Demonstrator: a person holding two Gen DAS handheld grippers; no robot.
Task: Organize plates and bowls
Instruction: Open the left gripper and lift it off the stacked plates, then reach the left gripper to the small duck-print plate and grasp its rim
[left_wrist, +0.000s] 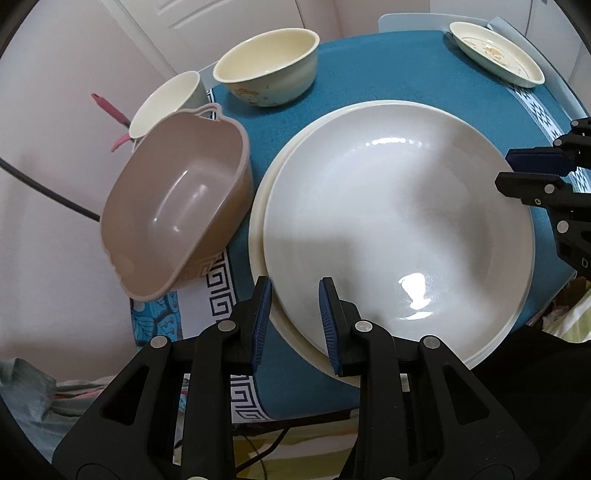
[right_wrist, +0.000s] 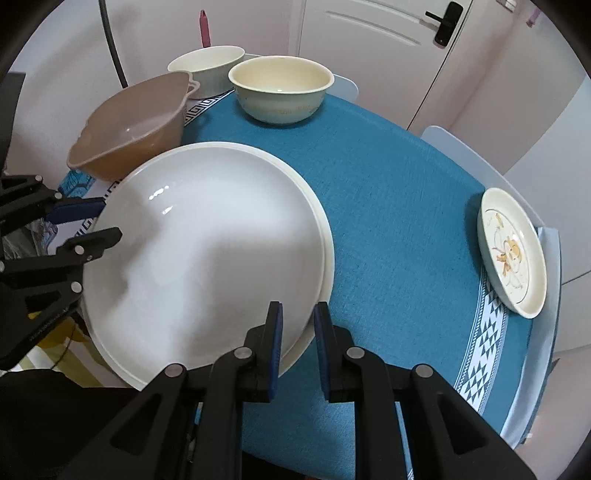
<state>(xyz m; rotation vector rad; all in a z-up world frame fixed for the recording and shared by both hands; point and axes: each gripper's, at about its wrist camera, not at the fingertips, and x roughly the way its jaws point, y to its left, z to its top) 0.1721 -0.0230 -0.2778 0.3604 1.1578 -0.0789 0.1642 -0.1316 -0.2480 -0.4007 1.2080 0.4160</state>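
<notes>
Two large white plates lie stacked on the blue tablecloth (right_wrist: 388, 177). The upper plate (left_wrist: 399, 221) (right_wrist: 207, 251) sits shifted off the lower plate (left_wrist: 258, 236) (right_wrist: 328, 254), whose cream rim shows on one side. My left gripper (left_wrist: 295, 317) (right_wrist: 94, 221) is closed over the plate rim on the side nearest the brown bowl. On the opposite side, my right gripper (right_wrist: 297, 339) (left_wrist: 511, 170) is closed over the rim. I cannot tell whether each grip takes one rim or both.
A brown eared bowl (left_wrist: 177, 214) (right_wrist: 129, 133) overhangs the table edge beside the stack. Behind it stand a white bowl (left_wrist: 166, 103) (right_wrist: 207, 66) and a cream bowl (left_wrist: 266, 66) (right_wrist: 280, 88). A small patterned plate (left_wrist: 496, 53) (right_wrist: 511, 254) sits at the far edge.
</notes>
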